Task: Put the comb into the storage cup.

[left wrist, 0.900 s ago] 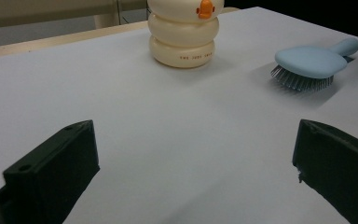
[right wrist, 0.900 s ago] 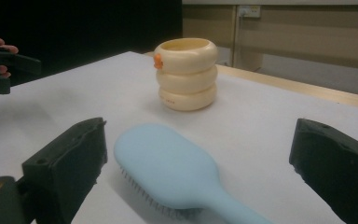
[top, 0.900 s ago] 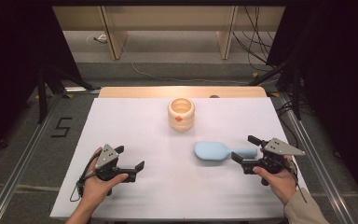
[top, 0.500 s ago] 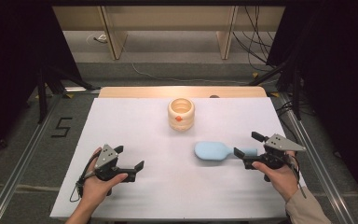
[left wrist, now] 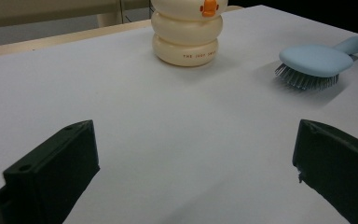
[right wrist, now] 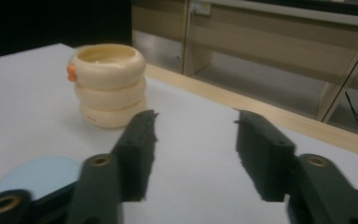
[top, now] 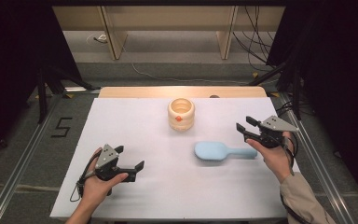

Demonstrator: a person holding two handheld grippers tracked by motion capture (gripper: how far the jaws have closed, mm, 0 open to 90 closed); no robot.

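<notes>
A cream ringed holder (top: pixel 181 113) with an orange beak stands upright at the far middle of the white table (top: pixel 135 121). A light blue hairbrush (top: pixel 212 150) lies bristles down at the right, its handle pointing right. My right gripper (top: pixel 244 123) hovers above and beyond the handle's end, open, with nothing between its jaws. In the right gripper view (right wrist: pixel 193 140) the holder (right wrist: pixel 109 86) is ahead at left and the brush head (right wrist: pixel 32 179) is low at left. My left gripper (top: pixel 129 157) rests near the front left, wide open and empty (left wrist: pixel 193 186), facing the holder (left wrist: pixel 186 32) and brush (left wrist: pixel 314 59).
A wooden strip (top: pixel 182 92) runs along the table's far edge. Beyond it stand wooden furniture legs (top: pixel 113 37), with cables on the floor. Metal rails flank the table, and a "5" mark (top: pixel 61 127) is on the floor at left.
My right gripper has lifted from the brush handle's end and moved toward the far side, leaving the whole handle uncovered. The brush, the holder and the left gripper have not moved.
</notes>
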